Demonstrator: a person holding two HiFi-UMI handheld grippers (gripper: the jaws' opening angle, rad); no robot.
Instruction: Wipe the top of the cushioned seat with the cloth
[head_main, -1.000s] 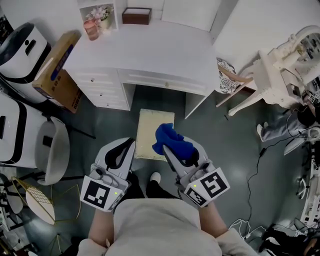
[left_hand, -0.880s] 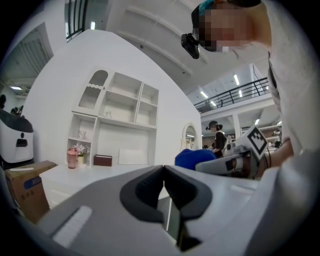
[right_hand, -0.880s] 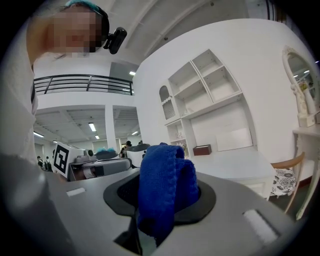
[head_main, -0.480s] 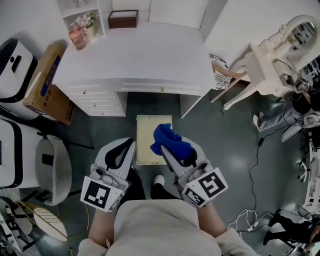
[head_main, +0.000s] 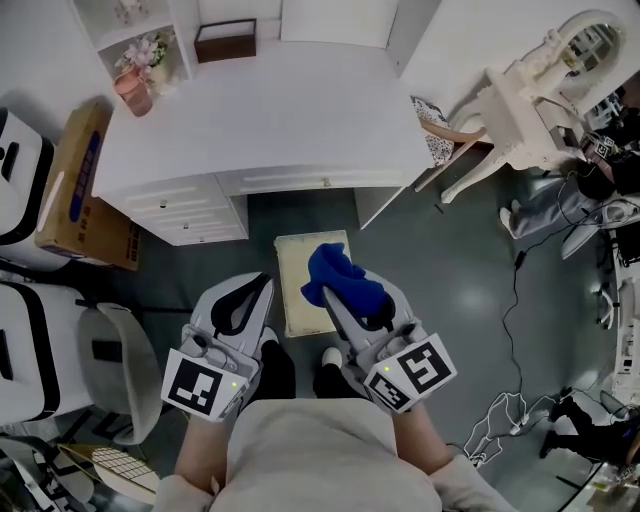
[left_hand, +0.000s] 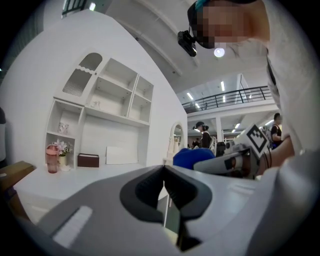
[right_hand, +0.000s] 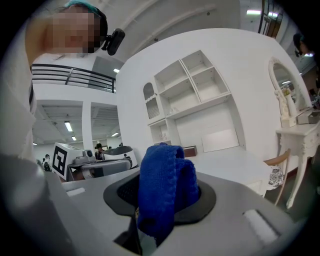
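In the head view the cream cushioned seat stands on the dark floor in front of the white desk. A bunched blue cloth hangs over the seat's right part, and my right gripper is shut on it. The right gripper view shows the blue cloth pinched between the jaws and bulging above them. My left gripper hovers level at the seat's left edge. It is shut with nothing in it, its jaw tips meeting in the left gripper view. There the cloth shows to the right.
The white desk with drawers stands beyond the seat and carries a pink vase and a brown box. A cardboard box leans at the left. An ornate white chair and floor cables are on the right. My shoes are just behind the seat.
The whole scene has swung and slid in the head view as I moved. The seat now lies slightly nearer under both grippers. The cloth stays pinched in the right gripper.
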